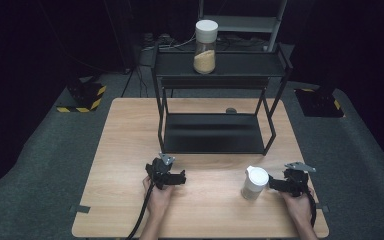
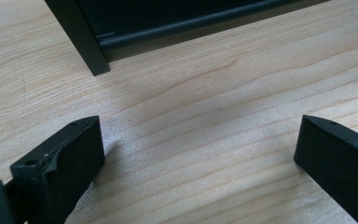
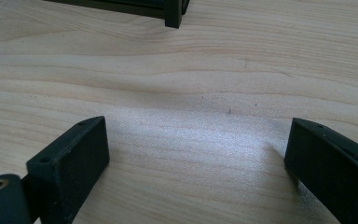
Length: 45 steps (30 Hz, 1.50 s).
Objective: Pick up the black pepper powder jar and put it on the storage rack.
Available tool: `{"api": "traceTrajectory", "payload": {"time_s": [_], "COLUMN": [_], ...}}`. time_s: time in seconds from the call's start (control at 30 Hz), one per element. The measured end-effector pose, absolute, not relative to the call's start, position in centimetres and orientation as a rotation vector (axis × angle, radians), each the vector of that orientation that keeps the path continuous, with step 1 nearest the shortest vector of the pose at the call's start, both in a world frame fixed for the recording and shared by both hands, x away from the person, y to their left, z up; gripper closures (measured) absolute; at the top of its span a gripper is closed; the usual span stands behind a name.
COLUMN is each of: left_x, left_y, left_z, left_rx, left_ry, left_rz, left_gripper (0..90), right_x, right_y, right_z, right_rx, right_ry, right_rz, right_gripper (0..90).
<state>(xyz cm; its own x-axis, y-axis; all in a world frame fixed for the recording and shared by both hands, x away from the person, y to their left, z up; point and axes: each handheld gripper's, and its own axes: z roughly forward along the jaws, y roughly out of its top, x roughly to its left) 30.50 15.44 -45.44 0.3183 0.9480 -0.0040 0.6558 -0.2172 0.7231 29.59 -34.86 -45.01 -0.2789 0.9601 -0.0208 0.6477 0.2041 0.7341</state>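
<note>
Risk is that the right gripper (image 1: 280, 184), fingers wide open and empty like the left gripper (image 1: 177, 177), knocks over the white-lidded jar (image 1: 254, 183) just beside it on the counter (image 1: 130, 150).

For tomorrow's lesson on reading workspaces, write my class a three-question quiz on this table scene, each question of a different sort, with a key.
1. True or false: the jar with the tan filling stands on the top shelf of the black rack.
2. Multiple choice: the white-lidded jar on the table stands nearest to: A) the left claw; B) the right claw; C) the rack's lower shelf.
3. Fill in: in its own view, the jaws of the left claw stand ____ over bare wood.

Key: 1 true; 2 B; 3 open.
</note>
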Motion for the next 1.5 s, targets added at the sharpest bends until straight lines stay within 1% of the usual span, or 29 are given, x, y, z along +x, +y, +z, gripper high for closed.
{"api": "traceTrajectory", "payload": {"time_s": [0.13, 0.47, 0.67, 0.83, 1.03, 1.33, 1.5], "left_x": [30.5, 30.5, 30.5, 30.5, 30.5, 30.5, 30.5], "left_y": [15.4, 15.4, 15.4, 15.4, 15.4, 15.4, 15.4], "left_z": [-45.4, -45.4, -45.4, -45.4, -45.4, -45.4, -45.4], "left_rx": [1.961, 1.960, 1.960, 1.960, 1.960, 1.960, 1.960], "left_ry": [1.412, 1.412, 1.412, 1.412, 1.412, 1.412, 1.412], "left_rz": [0.599, 0.599, 0.600, 0.599, 0.599, 0.599, 0.599], "left_gripper": [1.6, 1.6, 1.6, 1.6, 1.6, 1.6, 1.6], "right_x": [29.5, 27.0, 25.7, 24.9, 24.2, 24.8, 24.9], "right_y": [-35.0, -36.6, -37.8, -38.0, -37.5, -36.1, -35.4], "right_z": [-44.9, -44.3, -44.5, -44.7, -44.8, -44.5, -44.3], "right_rx": [1.494, 1.400, 1.349, 1.295, 1.221, 1.149, 1.111], "right_ry": [2.012, 2.070, 2.147, 2.220, 2.275, 2.322, 2.305], "right_rz": [0.860, 0.979, 1.040, 1.061, 1.111, 1.170, 1.200], "right_gripper": [3.5, 3.2, 3.2, 3.1, 3.2, 3.6, 6.2]}}
